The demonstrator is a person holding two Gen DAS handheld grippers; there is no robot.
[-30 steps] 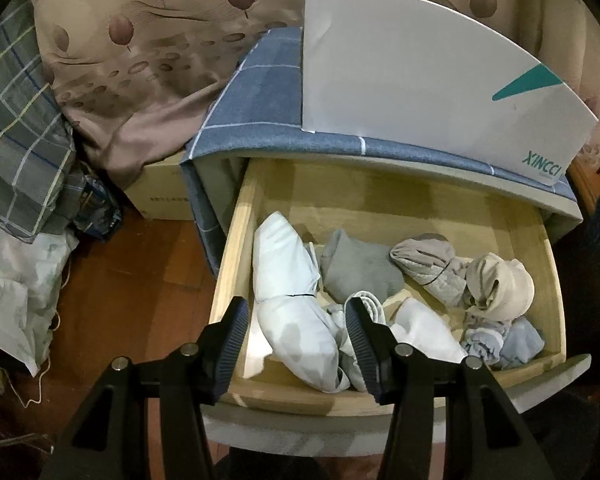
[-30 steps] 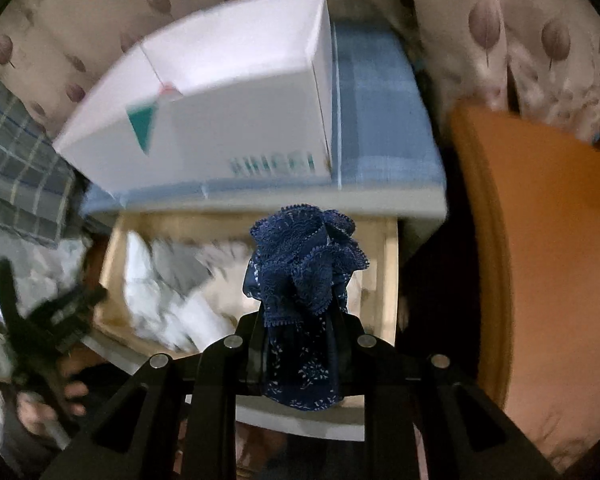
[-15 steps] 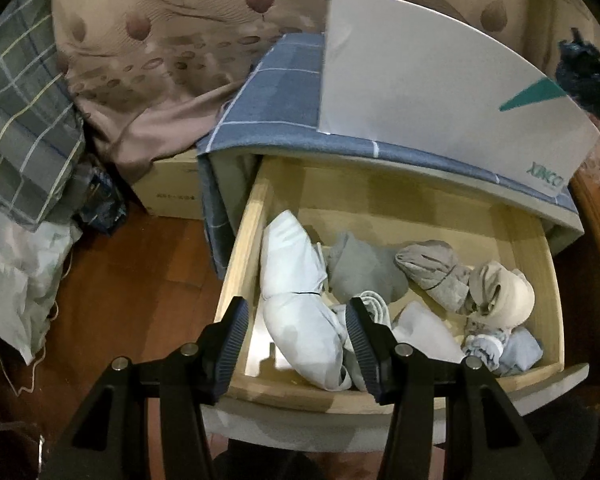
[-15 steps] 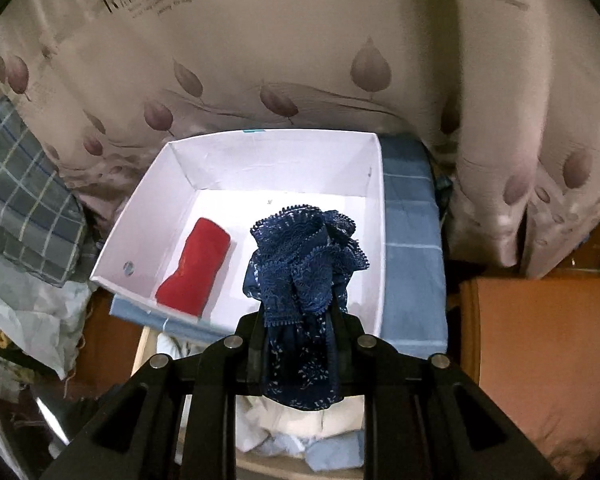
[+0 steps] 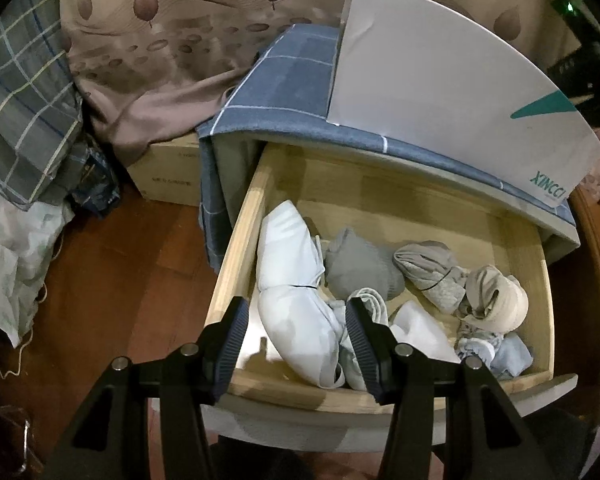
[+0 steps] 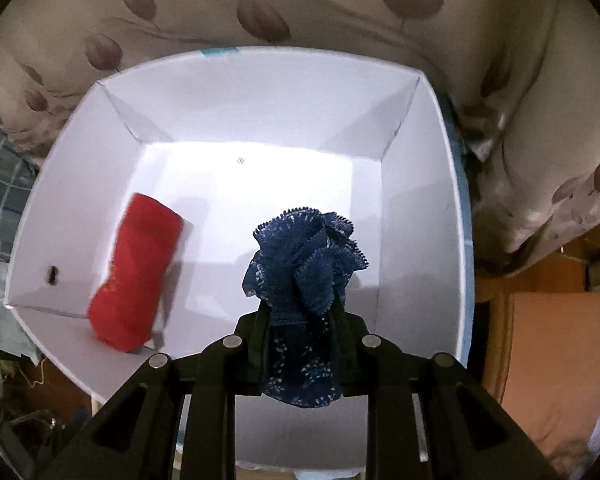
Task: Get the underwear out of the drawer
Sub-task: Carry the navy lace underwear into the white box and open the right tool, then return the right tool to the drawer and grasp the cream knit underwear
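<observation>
The right tongs point(image 6: 302, 320) clamp blue underwear point(image 6: 304, 264) above the white box point(image 6: 420, 184), beside a red roll point(image 6: 136, 272). The left tongs point(image 5: 294, 334) hang apart over the drawer point(image 5: 236, 256). Placing is in hand; next, lower and release.

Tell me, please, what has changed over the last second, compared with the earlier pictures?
The right gripper, still shut on the dark blue lace underwear, has carried it from in front of the drawer up over the open white box, beside the red roll. The left gripper stays open at the drawer; its folded garments have not moved.
</observation>
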